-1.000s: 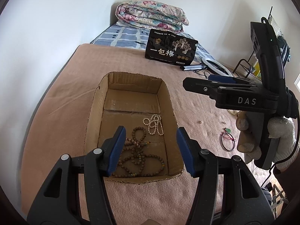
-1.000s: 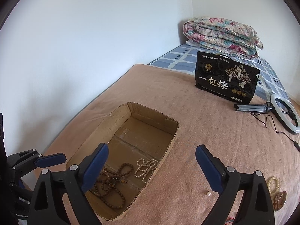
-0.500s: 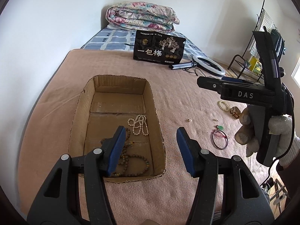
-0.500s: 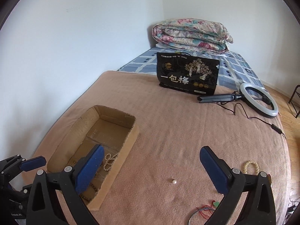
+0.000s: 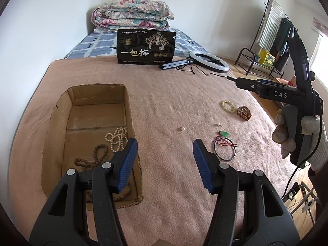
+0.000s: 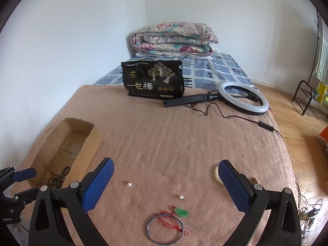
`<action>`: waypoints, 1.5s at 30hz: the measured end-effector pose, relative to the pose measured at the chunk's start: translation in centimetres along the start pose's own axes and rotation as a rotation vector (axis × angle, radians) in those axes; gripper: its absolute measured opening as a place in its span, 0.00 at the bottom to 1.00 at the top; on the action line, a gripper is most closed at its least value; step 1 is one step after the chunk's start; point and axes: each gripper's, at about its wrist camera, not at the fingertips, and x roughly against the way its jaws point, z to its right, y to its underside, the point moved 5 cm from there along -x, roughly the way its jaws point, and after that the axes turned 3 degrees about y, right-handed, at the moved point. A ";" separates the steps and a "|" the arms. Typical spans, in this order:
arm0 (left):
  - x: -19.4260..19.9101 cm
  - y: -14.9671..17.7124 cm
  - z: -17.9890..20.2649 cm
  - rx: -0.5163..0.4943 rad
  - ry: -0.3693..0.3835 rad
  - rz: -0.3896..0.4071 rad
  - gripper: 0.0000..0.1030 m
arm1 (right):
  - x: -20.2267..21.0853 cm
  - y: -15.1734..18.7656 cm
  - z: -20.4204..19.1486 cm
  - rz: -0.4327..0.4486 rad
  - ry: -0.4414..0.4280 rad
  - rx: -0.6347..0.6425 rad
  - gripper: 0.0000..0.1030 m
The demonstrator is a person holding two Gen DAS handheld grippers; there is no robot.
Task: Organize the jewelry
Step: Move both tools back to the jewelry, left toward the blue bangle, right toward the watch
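Beads boxed; bangle on blanket.

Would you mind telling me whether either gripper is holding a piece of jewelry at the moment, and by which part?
Nothing is held. The left gripper and right gripper are both open and empty above the blanket.

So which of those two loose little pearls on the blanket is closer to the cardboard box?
The left pearl, lying by the right gripper's left finger, is closer to the cardboard box. The other pearl sits just above the green pendant.
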 end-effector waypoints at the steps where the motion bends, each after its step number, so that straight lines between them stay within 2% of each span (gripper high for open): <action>1: -0.4 -0.1 0.5 -0.008 0.007 -0.004 0.56 | 0.2 0.2 0.8 0.001 0.010 -0.006 1.00; 10: -4.5 -0.3 4.4 -0.073 0.074 -0.065 0.56 | 0.8 2.3 7.6 -0.020 0.090 -0.030 1.00; 18: -8.1 0.9 8.0 -0.141 0.157 -0.134 0.56 | 0.1 4.8 11.8 -0.072 0.115 -0.042 1.00; 21: -9.3 1.4 9.5 -0.152 0.186 -0.153 0.69 | -0.3 5.6 12.5 -0.086 0.109 -0.035 1.00; 28: -11.8 2.9 12.5 -0.149 0.236 -0.189 0.77 | -2.0 7.1 13.3 -0.130 0.071 -0.001 0.91; 33: -14.0 3.9 14.3 -0.151 0.230 -0.228 0.78 | -3.6 7.8 14.5 -0.183 0.037 -0.011 0.85; 37: -15.9 4.6 15.1 -0.179 0.193 -0.262 0.78 | -4.7 8.1 14.9 -0.205 0.031 0.005 0.81; 42: -17.8 5.1 15.0 -0.191 0.133 -0.281 0.78 | -5.8 8.1 15.1 -0.219 0.015 0.010 0.79; 45: -18.5 5.3 14.8 -0.178 0.128 -0.293 0.78 | -6.5 8.1 14.9 -0.227 0.008 0.017 0.78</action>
